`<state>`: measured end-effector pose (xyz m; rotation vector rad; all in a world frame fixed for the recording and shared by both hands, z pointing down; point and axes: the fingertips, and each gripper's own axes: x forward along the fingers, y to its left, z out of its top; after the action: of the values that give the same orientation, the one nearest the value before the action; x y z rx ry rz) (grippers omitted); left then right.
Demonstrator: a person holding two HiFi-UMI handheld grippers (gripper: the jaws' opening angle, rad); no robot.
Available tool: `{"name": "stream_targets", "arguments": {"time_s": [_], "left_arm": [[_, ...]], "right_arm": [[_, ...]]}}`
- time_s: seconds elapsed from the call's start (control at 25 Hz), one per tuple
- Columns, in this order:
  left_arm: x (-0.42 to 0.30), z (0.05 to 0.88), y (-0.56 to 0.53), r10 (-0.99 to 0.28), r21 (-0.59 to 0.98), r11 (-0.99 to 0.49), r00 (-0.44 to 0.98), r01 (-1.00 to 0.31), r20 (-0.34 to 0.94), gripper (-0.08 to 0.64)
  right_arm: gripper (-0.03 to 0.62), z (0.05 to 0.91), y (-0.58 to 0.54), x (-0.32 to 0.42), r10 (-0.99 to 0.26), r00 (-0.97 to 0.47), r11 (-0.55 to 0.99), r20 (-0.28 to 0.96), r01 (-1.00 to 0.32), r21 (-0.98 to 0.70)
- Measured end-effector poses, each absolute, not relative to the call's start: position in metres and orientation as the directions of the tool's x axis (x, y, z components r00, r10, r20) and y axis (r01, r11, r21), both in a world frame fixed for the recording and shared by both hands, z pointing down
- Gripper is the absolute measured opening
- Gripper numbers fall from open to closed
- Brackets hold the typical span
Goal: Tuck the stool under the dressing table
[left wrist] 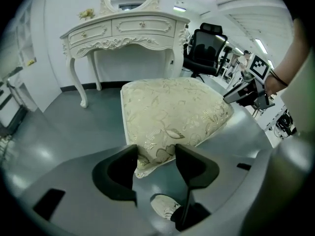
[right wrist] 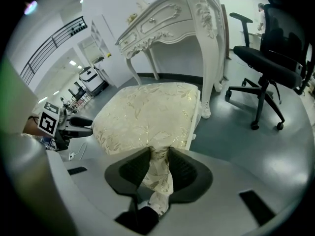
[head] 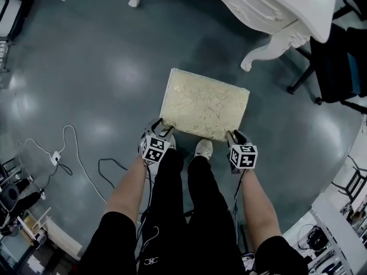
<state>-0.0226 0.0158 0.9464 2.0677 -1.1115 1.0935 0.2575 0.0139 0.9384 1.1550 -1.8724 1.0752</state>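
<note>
Both hands are on the stool (head: pixel 206 105) right now, which is sitting on the open floor (head: pixel 97 79) straight ahead of my feet, not under anything yet. I'm holding it by the two near corners of its cream cushion. My left gripper (left wrist: pixel 156 154) is standing fairly wide, with the left corner wedged between its jaws and fabric touching both. My right gripper (right wrist: pixel 158 156) is squeezing much narrower, pinching a fold of the cushion at the right corner.

The thing I'm watching is how the seat is lining up with the dressing table (left wrist: pixel 123 31). The stool's long side is running across me, gripper to gripper, so I'm leading with the far long edge. The table is lying beyond that edge, and from above its knee gap is sitting ahead and a bit left of the seat.

My right side is the tight one. The stool's far right corner is sitting near the foot of the table's front right leg (head: pixel 258 53), while the left side is looking at plenty of floor. So I'm thinking the right hand is the one steering, and the push is wanting a slight lean left.
</note>
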Motion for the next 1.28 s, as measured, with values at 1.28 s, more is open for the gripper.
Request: {"name": "stream_targets", "arguments": {"time_s": [1.28], "left_arm": [[-0.213, 0.941, -0.290, -0.376, 0.053, -0.594, 0.336, -0.803, 0.863, 0.247]], "right_arm": [[0.133, 0.929, -0.251, 0.064, -0.425, -0.202, 0.126, 0.882, -0.978, -0.164]]}}
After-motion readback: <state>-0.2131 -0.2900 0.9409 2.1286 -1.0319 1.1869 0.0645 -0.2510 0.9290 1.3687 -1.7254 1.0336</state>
